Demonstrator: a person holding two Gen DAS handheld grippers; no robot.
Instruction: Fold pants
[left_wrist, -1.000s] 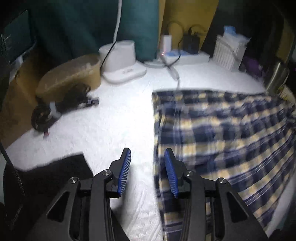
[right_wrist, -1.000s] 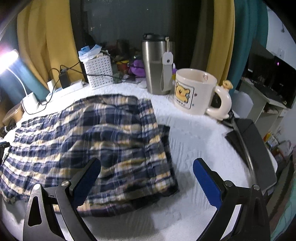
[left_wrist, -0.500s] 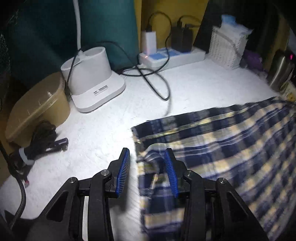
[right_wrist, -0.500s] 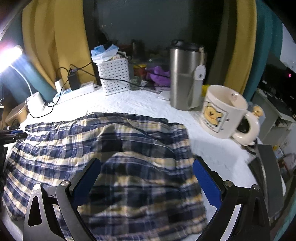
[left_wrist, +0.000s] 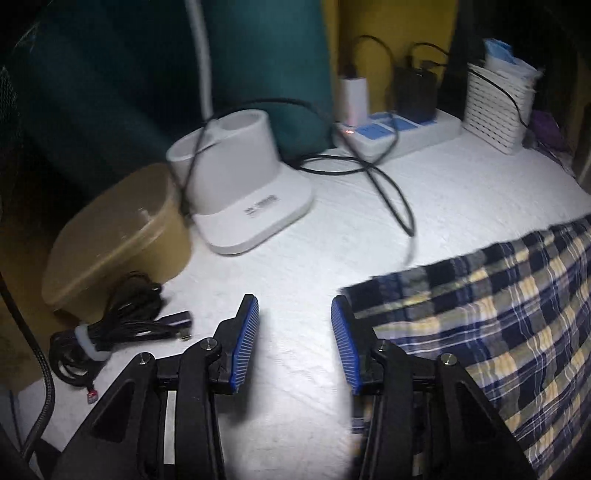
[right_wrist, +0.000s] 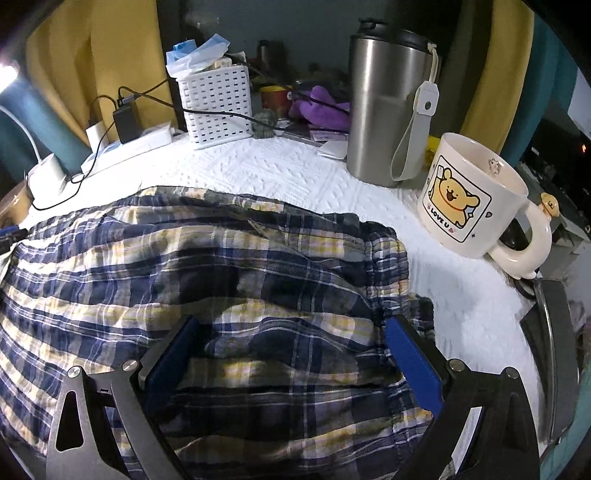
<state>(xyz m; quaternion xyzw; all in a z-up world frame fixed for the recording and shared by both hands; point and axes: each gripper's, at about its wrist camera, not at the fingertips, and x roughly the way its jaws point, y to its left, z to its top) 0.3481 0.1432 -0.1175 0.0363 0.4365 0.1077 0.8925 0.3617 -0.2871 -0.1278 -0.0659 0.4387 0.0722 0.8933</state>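
The blue, yellow and white plaid pants lie spread across the white cloth, waistband end bunched toward the mug. In the left wrist view their leg end lies at the right. My left gripper is open and empty over bare white cloth, just left of the pants' corner; its right finger is next to the hem. My right gripper is wide open, low over the waist end of the pants, with fabric between the fingers.
White lamp base, tan lidded box, bundled black cable, a power strip with loose cords and a white basket line the back. A steel tumbler and bear mug stand right of the pants.
The left gripper has opened wider and shifted left off the pants' corner, which has dropped flat. The right gripper has moved lower and forward over the waist end.
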